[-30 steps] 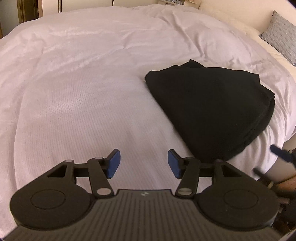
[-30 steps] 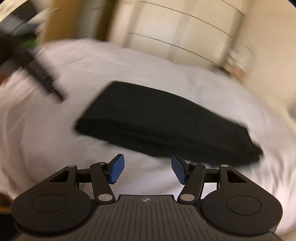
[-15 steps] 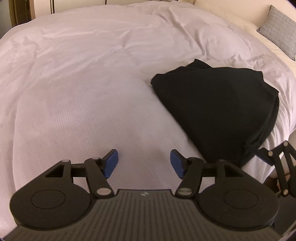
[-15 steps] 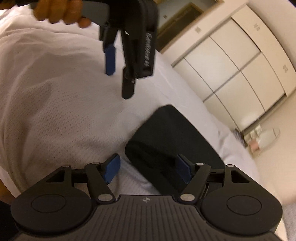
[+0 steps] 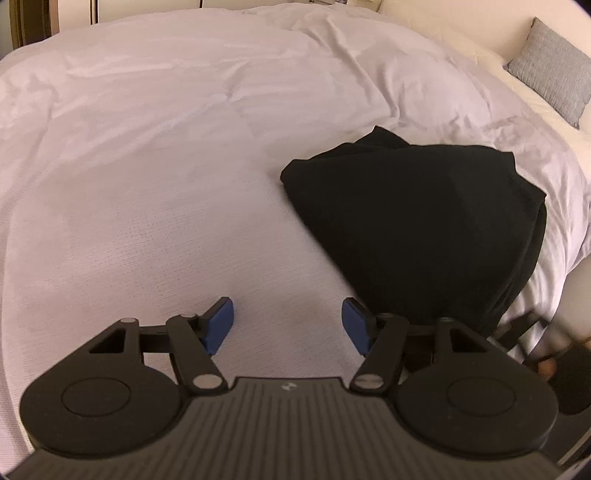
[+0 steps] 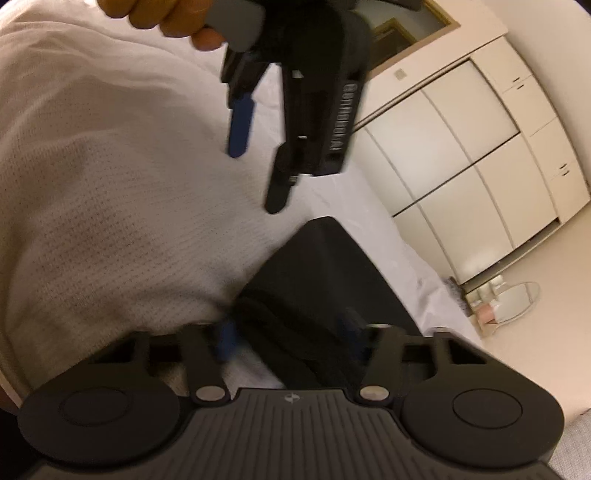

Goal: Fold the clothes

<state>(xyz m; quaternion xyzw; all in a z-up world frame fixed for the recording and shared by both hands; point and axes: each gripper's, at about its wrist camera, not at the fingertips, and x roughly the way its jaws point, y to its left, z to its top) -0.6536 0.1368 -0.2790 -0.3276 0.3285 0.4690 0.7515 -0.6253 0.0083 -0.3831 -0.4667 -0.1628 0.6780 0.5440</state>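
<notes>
Black garment, already folded into a thick flat bundle, lies on the white bed near its edge, with its long axis running from the near edge away toward the far side. The relation that matters is which gripper is on it. In the right wrist view the bundle's near end, where the stacked layers show as dark rolled edges, sits directly between the fingers of the right gripper; those fingers are closing on it, but the frame is blurred there and the pads do not yet look pressed into the cloth. From that gripper the garment stretches forward and a little to the right, toward the wardrobe doors. The left gripper hovers over bare bedding, its blue pads well apart with nothing between them, and the garment lies to its right: the bundle's long left edge runs diagonally past the right-hand finger without entering the gap. Seen from the right wrist, that same left gripper hangs above the sheet beyond the bundle's near corner, held by a hand at the top of the frame. So the right hand is plainly the nearer one, and any lift, shift or last fold would likely start from this near end, with the left having to move sideways to join.
</notes>
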